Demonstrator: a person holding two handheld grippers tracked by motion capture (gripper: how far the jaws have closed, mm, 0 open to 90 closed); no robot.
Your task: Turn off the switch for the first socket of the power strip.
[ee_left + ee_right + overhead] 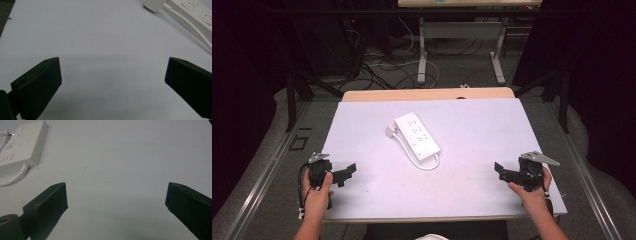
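A white power strip (417, 135) lies slantwise near the middle of the white table top (472, 150), its white cable (422, 162) looped back and its plug (391, 132) resting beside its far end. The strip also appears at the top right of the left gripper view (192, 12) and at the top left of the right gripper view (22, 145). My left gripper (348, 171) sits at the table's front left, open with nothing between its jaws (112, 82). At the front right my right gripper (498, 169) is open and empty too (116, 202). Both are well short of the strip.
A wooden table edge (427, 94) shows behind the white top. Beyond it stand the metal legs of another desk (422, 55) amid loose floor cables (382, 65). Dark curtains flank both sides. Metal rails (267, 170) run along the floor by the table.
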